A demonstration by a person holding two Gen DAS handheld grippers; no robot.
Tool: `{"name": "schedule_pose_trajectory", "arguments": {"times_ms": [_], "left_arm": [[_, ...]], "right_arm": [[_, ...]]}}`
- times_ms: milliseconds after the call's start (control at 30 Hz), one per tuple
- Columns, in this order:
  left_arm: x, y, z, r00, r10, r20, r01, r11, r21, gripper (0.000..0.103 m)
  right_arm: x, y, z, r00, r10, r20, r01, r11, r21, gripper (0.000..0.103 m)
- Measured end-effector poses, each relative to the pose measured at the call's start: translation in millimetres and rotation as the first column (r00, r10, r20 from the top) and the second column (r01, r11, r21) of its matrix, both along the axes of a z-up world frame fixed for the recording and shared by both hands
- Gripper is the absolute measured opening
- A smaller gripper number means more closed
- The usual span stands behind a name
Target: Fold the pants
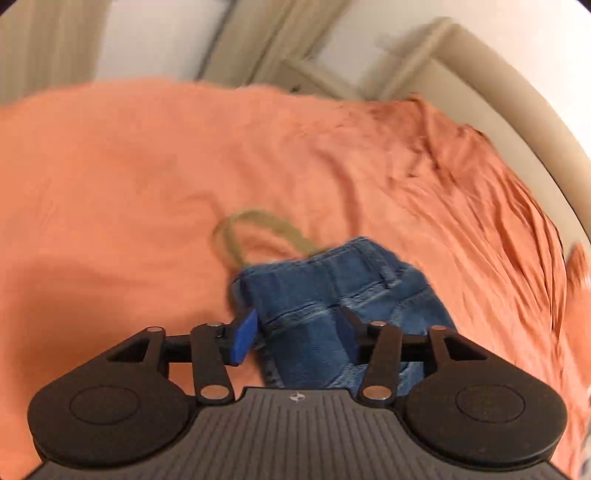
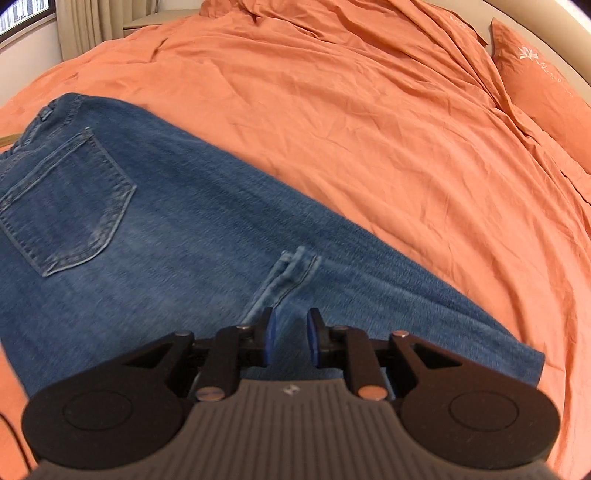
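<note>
The blue jeans lie flat on the orange bedspread, filling the left and lower middle of the right wrist view, with a back pocket at the left edge and the waistband toward the upper left. A short stitched seam end sits just above the right gripper, which hangs low in the centre of that frame. Its blue pads stand a narrow gap apart, and denim shows through the gap, but nothing is pinched between them; whether the tips touch the cloth cannot be told. An orange pillow with pale embroidery lies in the upper right corner, and a curtain hangs in the upper left. In the left wrist view, which is blurred, the waist end of the jeans appears in the lower middle, with a belt loop and seams showing and a tan belt curling out of it toward the centre of the frame. The left gripper stands wide open at the bottom of the frame, its fingers on either side of the denim with the left blue pad clear of the fabric edge, so it grips nothing. A pale bed frame curves along the upper right.
</note>
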State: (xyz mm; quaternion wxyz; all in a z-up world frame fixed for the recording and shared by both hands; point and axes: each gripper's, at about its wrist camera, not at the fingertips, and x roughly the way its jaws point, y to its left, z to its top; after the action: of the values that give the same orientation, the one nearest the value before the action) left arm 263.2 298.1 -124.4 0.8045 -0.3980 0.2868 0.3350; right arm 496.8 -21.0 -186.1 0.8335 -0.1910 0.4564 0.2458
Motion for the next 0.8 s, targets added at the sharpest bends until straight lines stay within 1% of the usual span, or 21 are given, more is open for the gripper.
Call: {"name": "schedule_pose_trajectory", "arguments": {"times_ms": [33, 133, 267, 333, 400, 433, 467, 533, 567, 633, 667, 733, 800], "left_arm": [[-1.8, 5.1, -5.2, 1.000, 0.016, 0.003, -0.016, 0.999, -0.043, 0.059], [-6.6, 15.9, -20.0, 1.000, 0.025, 0.006, -0.023, 0.989, -0.146, 0.065], [-12.7, 26.8, -45.9, 0.997, 0.065, 0.035, -0.052, 0.956, -0.288, 0.072], [-12.1, 30.9, -56.4, 0.994, 0.078, 0.071, -0.049, 0.940, -0.337, 0.075], [-9.6, 34.3, -63.1, 0.992, 0.076, 0.103, -0.033, 0.927, -0.373, 0.075], [-9.8, 35.5, -65.1, 0.990, 0.080, 0.116, -0.030, 0.922, -0.386, 0.073], [-10.8, 35.6, -67.3, 0.987, 0.091, 0.130, -0.032, 0.917, -0.399, 0.063], [-10.5, 34.4, -71.6, 0.980, 0.117, 0.162, -0.036, 0.901, -0.431, 0.052], [-10.5, 33.6, -71.2, 0.978, 0.121, 0.172, -0.035, 0.900, -0.435, 0.047], [-8.9, 30.6, -67.4, 0.978, 0.114, 0.174, -0.033, 0.912, -0.409, 0.039], [-7.7, 28.3, -64.4, 0.978, 0.113, 0.174, -0.036, 0.918, -0.395, 0.032], [-9.3, 22.3, -57.8, 0.974, 0.112, 0.198, -0.034, 0.932, -0.361, 0.025], [-9.2, 12.8, -44.4, 0.972, 0.085, 0.221, -0.016, 0.955, -0.297, 0.022]], "right_arm": [[-3.4, -1.1, 0.8, 1.000, 0.000, -0.007, 0.000, 1.000, 0.003, 0.015], [-11.4, 0.5, 2.0, 0.999, 0.002, -0.035, -0.002, 1.000, 0.027, 0.015], [-20.2, 7.9, -3.3, 0.997, 0.011, -0.070, -0.009, 1.000, 0.023, 0.019], [-24.5, 12.4, -10.7, 0.996, 0.009, -0.093, -0.008, 1.000, 0.006, 0.019], [-27.6, 14.5, -14.7, 0.996, 0.004, -0.094, -0.004, 1.000, -0.004, 0.023], [-28.7, 15.2, -15.6, 0.996, 0.002, -0.092, -0.003, 1.000, -0.008, 0.024], [-29.8, 15.9, -15.7, 0.996, 0.002, -0.089, -0.003, 1.000, -0.012, 0.024], [-31.9, 16.5, -14.6, 0.996, 0.007, -0.083, -0.009, 1.000, -0.020, 0.025], [-32.9, 16.6, -13.8, 0.997, 0.009, -0.082, -0.011, 1.000, -0.023, 0.024], [-35.0, 14.5, -10.6, 0.997, 0.010, -0.082, -0.012, 1.000, -0.025, 0.023], [-36.5, 12.7, -8.7, 0.997, 0.009, -0.080, -0.011, 1.000, -0.025, 0.023], [-39.7, 8.6, -5.3, 0.998, 0.007, -0.069, -0.009, 1.000, -0.028, 0.023], [-43.8, 2.5, -0.6, 0.999, 0.005, -0.053, -0.007, 0.999, -0.034, 0.023]]}}
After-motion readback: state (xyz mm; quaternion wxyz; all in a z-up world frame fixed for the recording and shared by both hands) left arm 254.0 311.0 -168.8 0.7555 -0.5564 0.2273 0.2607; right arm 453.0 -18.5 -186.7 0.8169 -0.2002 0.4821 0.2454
